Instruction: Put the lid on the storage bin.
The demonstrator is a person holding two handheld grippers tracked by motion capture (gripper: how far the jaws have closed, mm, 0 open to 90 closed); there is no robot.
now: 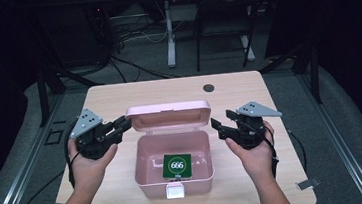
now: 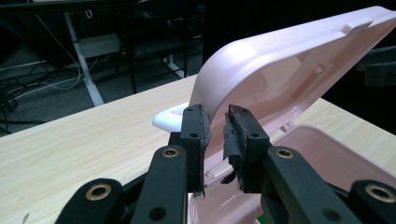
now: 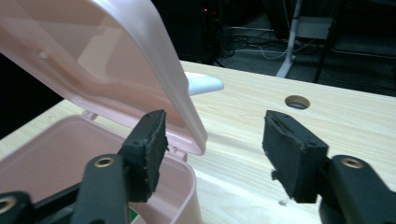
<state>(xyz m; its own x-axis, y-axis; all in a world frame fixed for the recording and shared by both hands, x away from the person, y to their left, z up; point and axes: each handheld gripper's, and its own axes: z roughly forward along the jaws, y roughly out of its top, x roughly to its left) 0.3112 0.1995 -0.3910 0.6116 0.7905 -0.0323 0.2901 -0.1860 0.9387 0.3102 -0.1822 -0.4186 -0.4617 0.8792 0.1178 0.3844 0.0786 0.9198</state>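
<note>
A pink plastic box (image 1: 143, 158) stands open in the middle of the table, its lid (image 1: 167, 114) raised at the back. Inside on the bottom lies a green card (image 1: 177, 165) marked 666. My left gripper (image 1: 125, 123) is at the lid's left corner. In the left gripper view its jaws (image 2: 217, 126) are nearly together with the lid's edge (image 2: 280, 65) in the narrow gap. My right gripper (image 1: 221, 119) stands open at the lid's right end. In the right gripper view (image 3: 217, 121) the lid's corner (image 3: 140, 70) hangs just above its left pad (image 3: 152, 144).
A white latch (image 1: 175, 190) sits on the box's front wall. A white tab (image 3: 203, 84) sticks out behind the box. The wooden table (image 1: 248, 95) has a round hole (image 1: 209, 87) near its far edge. Table legs and cables stand on the dark floor beyond.
</note>
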